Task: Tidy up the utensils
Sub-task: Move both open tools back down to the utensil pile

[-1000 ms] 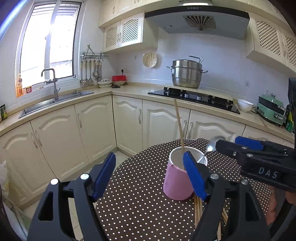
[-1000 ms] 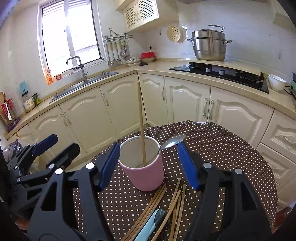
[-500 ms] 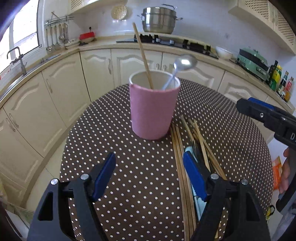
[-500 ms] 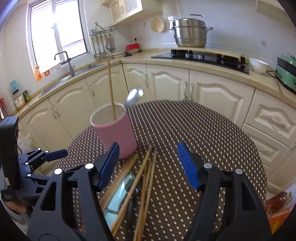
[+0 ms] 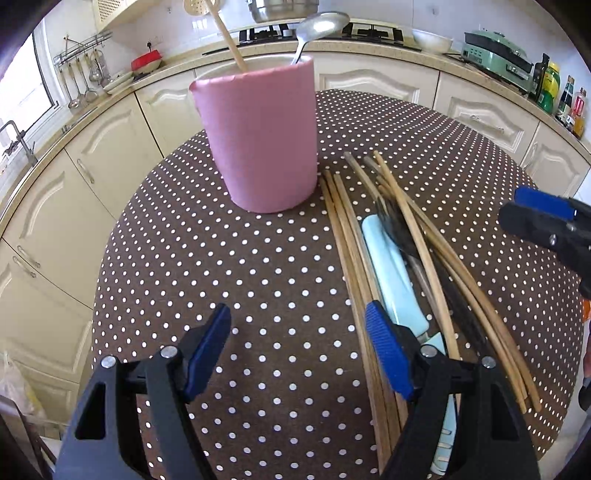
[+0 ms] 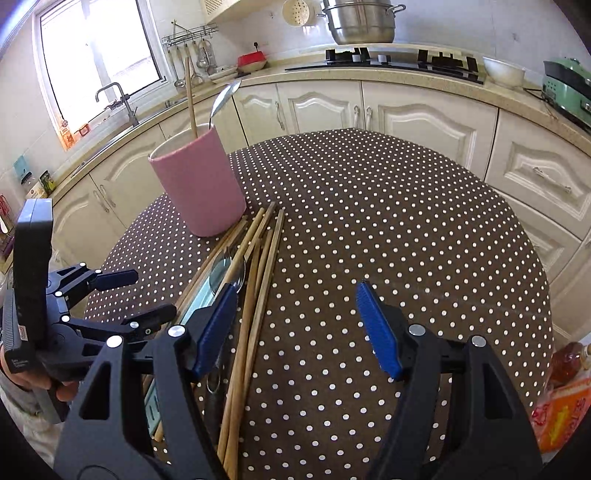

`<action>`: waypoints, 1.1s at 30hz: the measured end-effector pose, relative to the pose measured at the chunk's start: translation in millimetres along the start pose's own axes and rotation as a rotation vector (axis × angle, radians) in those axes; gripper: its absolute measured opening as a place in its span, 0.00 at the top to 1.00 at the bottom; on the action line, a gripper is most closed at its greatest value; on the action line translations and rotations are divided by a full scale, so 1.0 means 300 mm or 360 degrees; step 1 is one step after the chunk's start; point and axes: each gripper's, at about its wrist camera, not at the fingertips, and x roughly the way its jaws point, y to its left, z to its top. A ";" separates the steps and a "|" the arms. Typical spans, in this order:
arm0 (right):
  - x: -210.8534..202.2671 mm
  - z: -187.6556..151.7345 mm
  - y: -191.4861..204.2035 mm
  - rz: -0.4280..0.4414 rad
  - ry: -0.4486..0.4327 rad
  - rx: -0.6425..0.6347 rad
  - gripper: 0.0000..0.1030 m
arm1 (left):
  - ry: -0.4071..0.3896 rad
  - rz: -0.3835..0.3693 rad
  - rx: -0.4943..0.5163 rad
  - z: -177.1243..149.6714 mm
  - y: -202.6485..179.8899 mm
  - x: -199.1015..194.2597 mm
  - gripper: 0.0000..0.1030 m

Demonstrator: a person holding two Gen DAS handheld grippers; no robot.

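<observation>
Progress check: early stage. The cup [image 5: 262, 140] stands upright on the dotted table [image 5: 229, 266] and holds only one chopstick [image 5: 229, 37] and one spoon [image 5: 317, 27], both leaning on the rim.

Left to do: nearly everything. The pile [image 5: 406, 251] lies just right of the cup, its far ends close to or touching the cup's base. It contains many wooden chopsticks, a pale blue handled utensil [image 5: 391, 273] and what looks like a dark fork [image 5: 395, 225] among them. The right wrist view shows another spoon [image 6: 227, 271] in the pile, bowl toward the cup. The exact chopstick count can't be told, as the sticks overlap.

Left gripper [image 5: 299, 354]: jaws wide apart, nothing between them, over bare cloth at the pile's left edge. Its right pad [image 5: 388, 354] sits in front of the leftmost sticks; contact can't be told.

Right gripper [image 6: 295, 328]: jaws wide apart, empty, over cloth at the pile's right edge. Its left pad [image 6: 216, 328] overlaps the spoon and sticks in view.

Judgement: both grippers are lined up for a pick and neither has a grip yet. The likely next step is to pull one utensil from the pile and drop it in the cup. Tangled sticks may drag their neighbours along.
</observation>
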 end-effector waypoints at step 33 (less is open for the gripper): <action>0.131 0.020 0.003 -0.0045 0.0204 -0.0066 0.34 | 0.0102 0.0041 0.0125 0.097 -0.016 0.042 0.24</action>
